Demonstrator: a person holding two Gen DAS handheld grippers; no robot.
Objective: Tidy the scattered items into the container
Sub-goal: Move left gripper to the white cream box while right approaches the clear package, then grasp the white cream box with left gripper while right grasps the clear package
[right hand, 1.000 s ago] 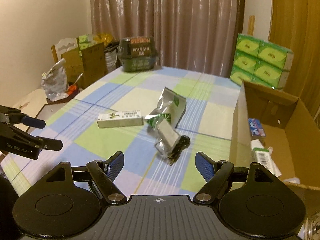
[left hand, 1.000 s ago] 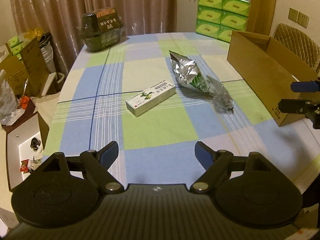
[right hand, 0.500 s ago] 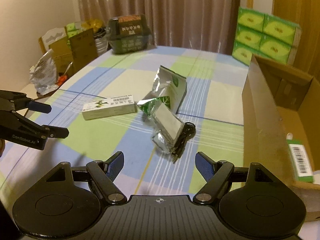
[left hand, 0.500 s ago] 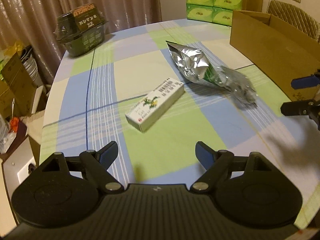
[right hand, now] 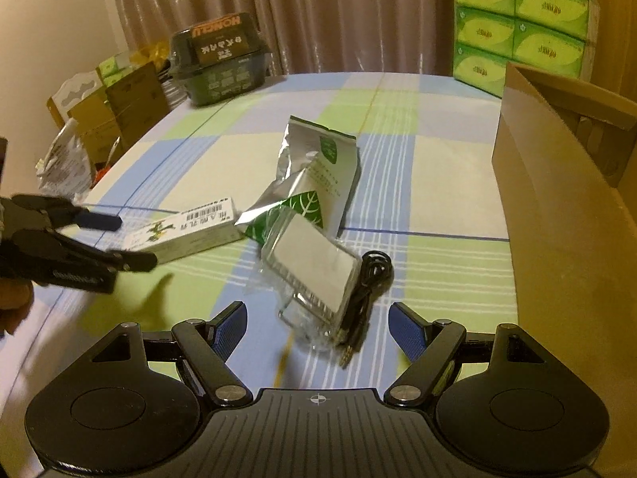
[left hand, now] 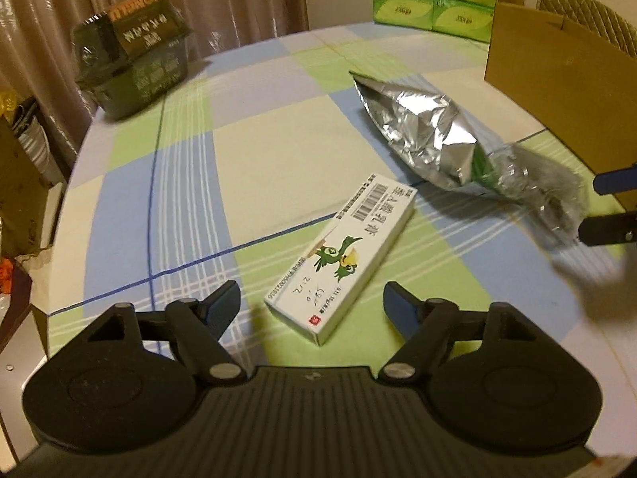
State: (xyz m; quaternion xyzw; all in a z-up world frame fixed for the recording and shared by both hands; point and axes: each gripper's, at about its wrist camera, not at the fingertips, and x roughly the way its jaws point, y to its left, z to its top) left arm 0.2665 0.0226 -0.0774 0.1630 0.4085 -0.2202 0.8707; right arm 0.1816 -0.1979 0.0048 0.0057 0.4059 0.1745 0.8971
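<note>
Hovering low, jaws parted and just narrowed, left gripper (left hand: 311,304) frames the white carton (left hand: 341,257); right gripper (right hand: 317,328) gapes over the clear packet (right hand: 314,275); "HONGLU" tub (right hand: 219,63) upper left.

My left camera sits on the left gripper (left hand: 311,302) and looks forward and down at the table (left hand: 258,147) from close by. The white box (left hand: 343,257) lies right in front of it. My right camera sits on the right gripper (right hand: 317,324) and looks down the same way, close over the clear packet (right hand: 314,267). Both views share the white box (right hand: 187,235), the silver bag (left hand: 430,135), the dark tub (left hand: 135,51) and the brown carton (right hand: 565,183). Each camera also sees the other gripper at its edge.
</note>
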